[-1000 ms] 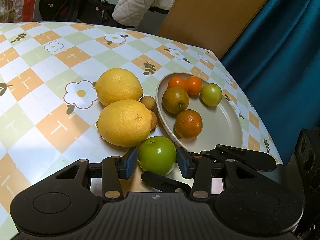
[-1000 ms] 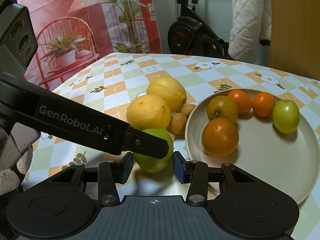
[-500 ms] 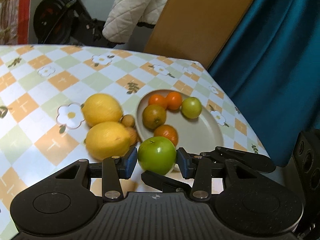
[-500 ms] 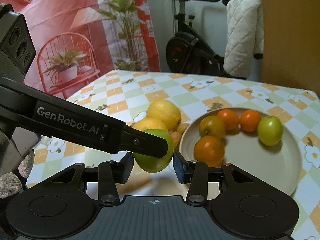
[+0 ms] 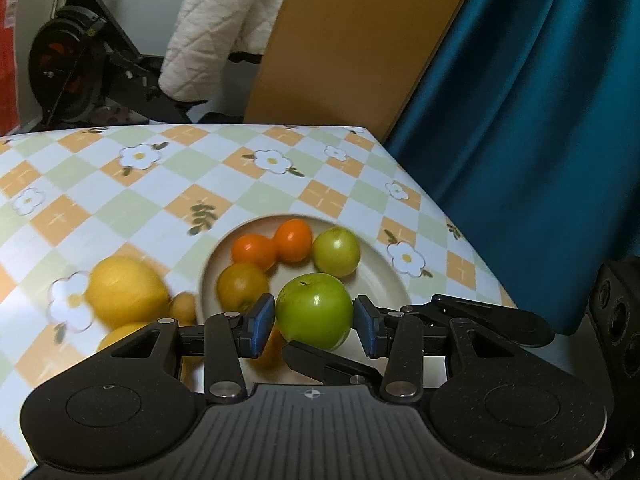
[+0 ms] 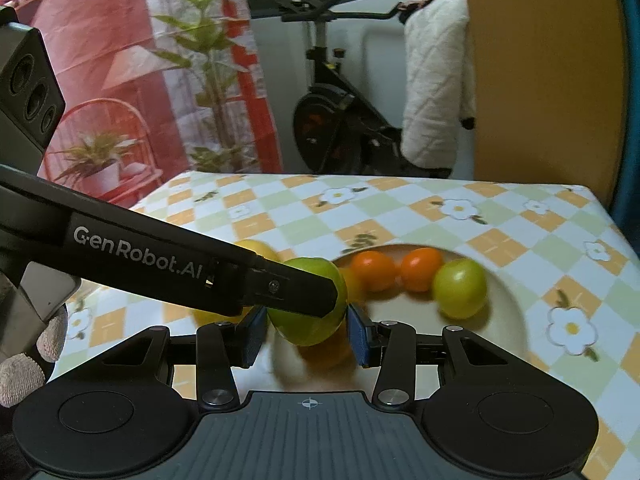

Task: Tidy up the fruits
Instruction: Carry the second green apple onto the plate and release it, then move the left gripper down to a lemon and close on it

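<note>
Left wrist view: both grippers share one green apple (image 5: 314, 311)! Left gripper (image 5: 314, 322) fingers part-open, clamped on its sides, above the plate (image 5: 384, 276) on the worktop (image 5: 120, 208). Right gripper (image 6: 306, 334) fingers pinch it too, crosswise.

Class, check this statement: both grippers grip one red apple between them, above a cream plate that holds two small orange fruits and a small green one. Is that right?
Not quite: the apple is green, not red. The left wrist view shows the round green apple between the jaws of the left gripper, and the right gripper closes on it too, above the cream plate with two small orange fruits and a small green fruit.
</note>
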Available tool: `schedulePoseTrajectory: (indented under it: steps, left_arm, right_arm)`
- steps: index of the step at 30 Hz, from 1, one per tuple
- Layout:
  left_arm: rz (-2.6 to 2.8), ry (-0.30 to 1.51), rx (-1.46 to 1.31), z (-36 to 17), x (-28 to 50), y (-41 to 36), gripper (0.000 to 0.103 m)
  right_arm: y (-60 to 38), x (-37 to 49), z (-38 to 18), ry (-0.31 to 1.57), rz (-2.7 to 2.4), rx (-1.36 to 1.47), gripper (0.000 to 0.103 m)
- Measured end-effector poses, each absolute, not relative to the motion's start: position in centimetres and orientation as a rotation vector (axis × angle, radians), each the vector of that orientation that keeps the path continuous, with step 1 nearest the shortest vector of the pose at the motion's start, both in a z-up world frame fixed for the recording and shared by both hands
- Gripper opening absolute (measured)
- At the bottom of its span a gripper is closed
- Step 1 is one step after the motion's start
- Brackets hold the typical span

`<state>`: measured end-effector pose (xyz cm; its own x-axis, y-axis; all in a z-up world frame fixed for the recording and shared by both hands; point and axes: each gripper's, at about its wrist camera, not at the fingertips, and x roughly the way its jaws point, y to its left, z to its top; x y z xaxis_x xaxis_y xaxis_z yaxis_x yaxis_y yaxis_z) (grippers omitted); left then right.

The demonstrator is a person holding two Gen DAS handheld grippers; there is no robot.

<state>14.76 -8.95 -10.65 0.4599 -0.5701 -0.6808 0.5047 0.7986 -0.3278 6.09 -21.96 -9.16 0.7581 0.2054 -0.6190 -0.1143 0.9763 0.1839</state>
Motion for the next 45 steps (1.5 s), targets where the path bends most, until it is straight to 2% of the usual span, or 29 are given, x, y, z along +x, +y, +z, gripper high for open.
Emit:
schedulePoseTrajectory:
  steps: [9, 28, 45]
  left_arm:
    - [-0.670, 0.896, -0.034, -12.1, 17.7, -12.2, 0.045]
    - [-0.641, 0.921, 0.007, -14.0, 20.1, -13.0, 0.045]
    - [-0.592, 0.824, -0.047, -9.9, 17.9, -8.4, 0.046]
  right_arm:
    - [-25.3, 9.1, -11.2, 0.723, 0.124, 0.169, 0.040]
    - [-26.3, 12.2, -14.2, 0.773, 0.110, 0.205, 0.040]
    - [-25.7, 9.1, -12.2, 0.745, 0.067, 0.208, 0.042]
